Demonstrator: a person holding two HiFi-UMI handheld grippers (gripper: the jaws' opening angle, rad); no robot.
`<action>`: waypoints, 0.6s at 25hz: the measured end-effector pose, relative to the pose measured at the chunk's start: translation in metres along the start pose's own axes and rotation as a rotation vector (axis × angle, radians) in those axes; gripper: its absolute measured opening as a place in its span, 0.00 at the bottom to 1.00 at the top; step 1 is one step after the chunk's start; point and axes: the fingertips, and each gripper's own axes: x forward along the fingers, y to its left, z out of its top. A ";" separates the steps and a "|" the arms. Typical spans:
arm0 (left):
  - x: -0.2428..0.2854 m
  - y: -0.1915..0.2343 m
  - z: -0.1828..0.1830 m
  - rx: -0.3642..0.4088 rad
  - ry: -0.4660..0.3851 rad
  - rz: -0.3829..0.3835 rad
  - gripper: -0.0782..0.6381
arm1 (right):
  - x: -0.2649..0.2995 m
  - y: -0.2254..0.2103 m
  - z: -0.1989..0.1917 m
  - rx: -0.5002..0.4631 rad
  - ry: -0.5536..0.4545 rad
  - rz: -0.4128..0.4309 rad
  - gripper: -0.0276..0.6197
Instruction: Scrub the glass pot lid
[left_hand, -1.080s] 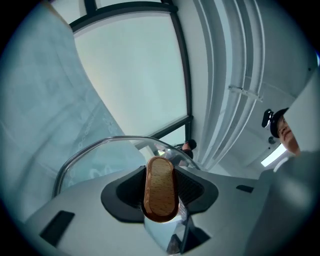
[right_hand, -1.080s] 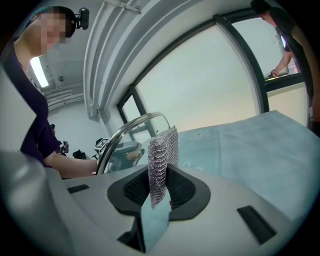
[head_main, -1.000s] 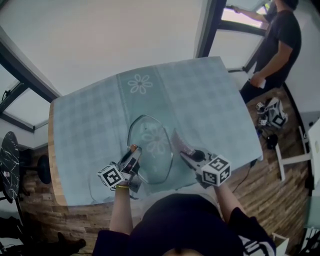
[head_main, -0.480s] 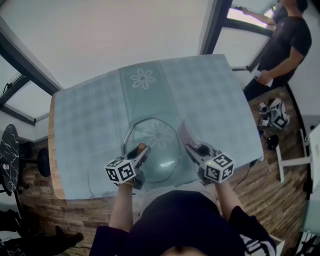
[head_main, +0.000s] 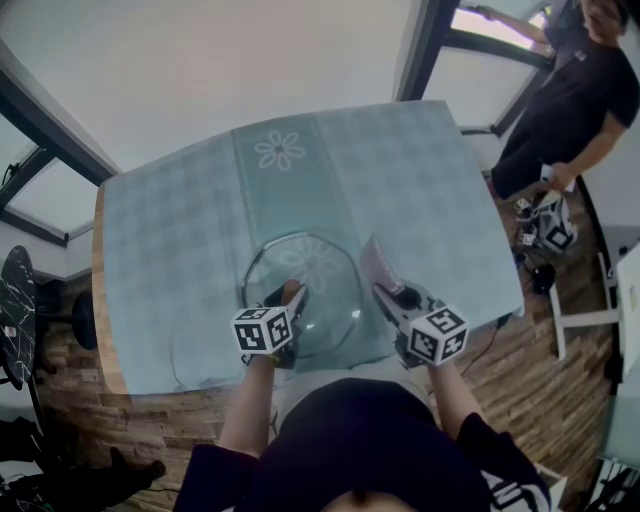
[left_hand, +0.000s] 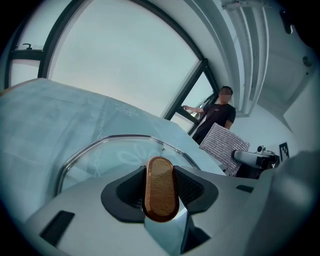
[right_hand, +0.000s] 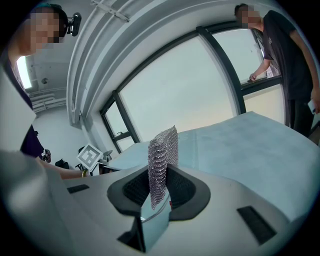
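Lid knob (left_hand: 160, 172) sits clamped in left gripper (left_hand: 161, 190), mesh scrubber (right_hand: 163, 152) pinched in right gripper (right_hand: 159, 192)

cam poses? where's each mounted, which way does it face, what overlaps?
Head view: on the person's head, looking steeply down at the table; shows both arms, left gripper, right gripper.
Left gripper view: on that gripper, facing the windows along fingers shut on the wooden handle of the glass lid.
Right gripper view: on that gripper, facing the windows; fingers shut on the mesh scrubber; left arm at left.
Shared: scrubber and bystander appear in all three.
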 end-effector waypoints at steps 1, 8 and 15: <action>0.004 0.000 -0.001 0.006 0.007 0.014 0.34 | 0.000 -0.001 -0.001 0.003 0.001 -0.002 0.17; 0.022 0.001 -0.009 0.047 0.046 0.087 0.34 | -0.001 0.003 -0.012 0.013 0.021 0.000 0.17; 0.032 0.004 -0.018 0.087 0.074 0.135 0.34 | -0.002 0.009 -0.010 0.003 0.014 0.009 0.17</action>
